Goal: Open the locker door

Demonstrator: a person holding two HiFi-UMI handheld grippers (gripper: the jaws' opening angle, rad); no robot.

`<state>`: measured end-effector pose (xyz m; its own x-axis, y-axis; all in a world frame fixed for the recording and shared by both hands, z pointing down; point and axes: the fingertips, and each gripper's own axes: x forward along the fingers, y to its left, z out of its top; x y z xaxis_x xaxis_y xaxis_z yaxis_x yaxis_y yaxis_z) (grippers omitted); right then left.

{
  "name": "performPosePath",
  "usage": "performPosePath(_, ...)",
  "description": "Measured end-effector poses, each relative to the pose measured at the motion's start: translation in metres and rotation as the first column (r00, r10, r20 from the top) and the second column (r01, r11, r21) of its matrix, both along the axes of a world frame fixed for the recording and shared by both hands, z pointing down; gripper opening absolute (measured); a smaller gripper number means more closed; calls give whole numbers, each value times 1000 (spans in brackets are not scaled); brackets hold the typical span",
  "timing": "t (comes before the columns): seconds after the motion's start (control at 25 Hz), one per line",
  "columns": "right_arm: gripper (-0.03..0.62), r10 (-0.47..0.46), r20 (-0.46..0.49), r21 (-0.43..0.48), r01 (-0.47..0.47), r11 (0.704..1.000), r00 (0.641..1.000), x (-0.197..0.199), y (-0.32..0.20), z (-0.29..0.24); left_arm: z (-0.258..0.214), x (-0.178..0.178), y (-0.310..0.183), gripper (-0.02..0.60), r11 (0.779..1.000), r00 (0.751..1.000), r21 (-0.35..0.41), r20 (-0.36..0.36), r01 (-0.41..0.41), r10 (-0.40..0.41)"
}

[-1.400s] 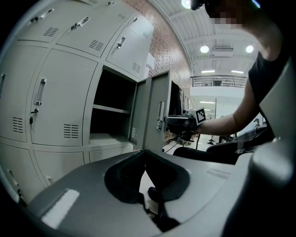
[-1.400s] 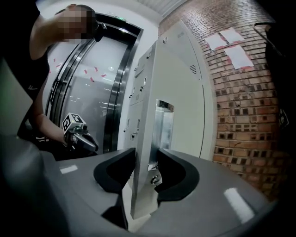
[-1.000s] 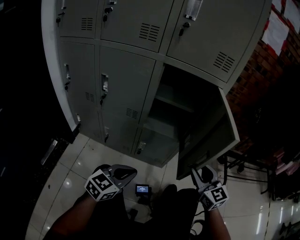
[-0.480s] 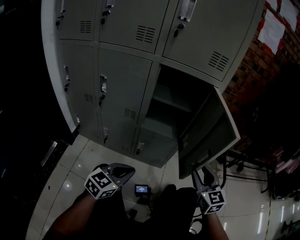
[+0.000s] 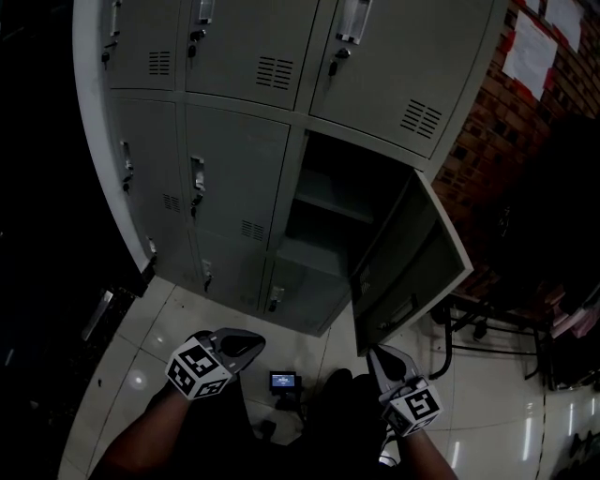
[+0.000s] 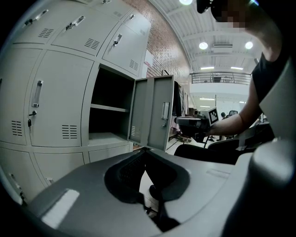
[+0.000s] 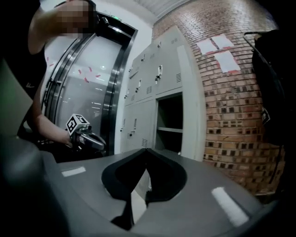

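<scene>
The grey locker door (image 5: 412, 262) hung wide open at the right of the lockers (image 5: 234, 178), just above the right gripper (image 5: 377, 356) and not touching it. That gripper and the left gripper (image 5: 251, 339) were both clenched on nothing. Beyond the shelf (image 5: 328, 202), the compartment was too dark to make out.

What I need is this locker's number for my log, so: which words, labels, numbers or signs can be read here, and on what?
None can be read.
Paper sheets on the brick wall: print too blurred.
Door label holders: too dark, too small.
Floor screen: lit, illegible.
Marker cubes: patterns only, no letters.
</scene>
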<state>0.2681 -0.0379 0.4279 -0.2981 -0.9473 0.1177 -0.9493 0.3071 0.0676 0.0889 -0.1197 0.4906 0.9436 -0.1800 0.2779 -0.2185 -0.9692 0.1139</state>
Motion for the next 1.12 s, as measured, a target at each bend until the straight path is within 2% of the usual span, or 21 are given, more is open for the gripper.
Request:
performPosePath(0.12, 2, -108, 8, -18, 109, 994, 994, -20, -5, 14, -1, 1, 1, 11, 1000, 1000, 2, 0, -1, 1)
performPosePath(0.24, 2, -161, 34, -56, 163, 985, 986, -28, -6, 30, -1, -1, 2, 11, 1000, 1000, 3, 2, -1, 1)
performPosePath(0.36, 2, -163, 99, -76, 170, 982, 982, -23, -6, 37, -1, -1, 2, 11, 1000, 1000, 2, 5, -2, 2)
performPosePath(0.52, 2, -176, 178, -48, 187, 981, 968, -24, -7, 30, -1, -2, 2, 11, 1000, 1000, 2, 8, -4, 4)
performPosePath(0.72, 2, -194, 166, -51, 205, 977, 967, -28, -7, 31, 0, 0, 4, 11, 1000, 1000, 5, 13, -10, 10)
performPosePath(0.88, 2, -175, 130, -83, 186, 979, 976, -23, -5, 38, -1, -1, 4, 11, 1000, 1000, 8, 18, -9, 9)
performPosePath(1.12, 1, -171, 134, -71, 182, 981, 976, -23, -6, 35, -1, 0, 4, 11, 1000, 1000, 11, 19, -13, 13)
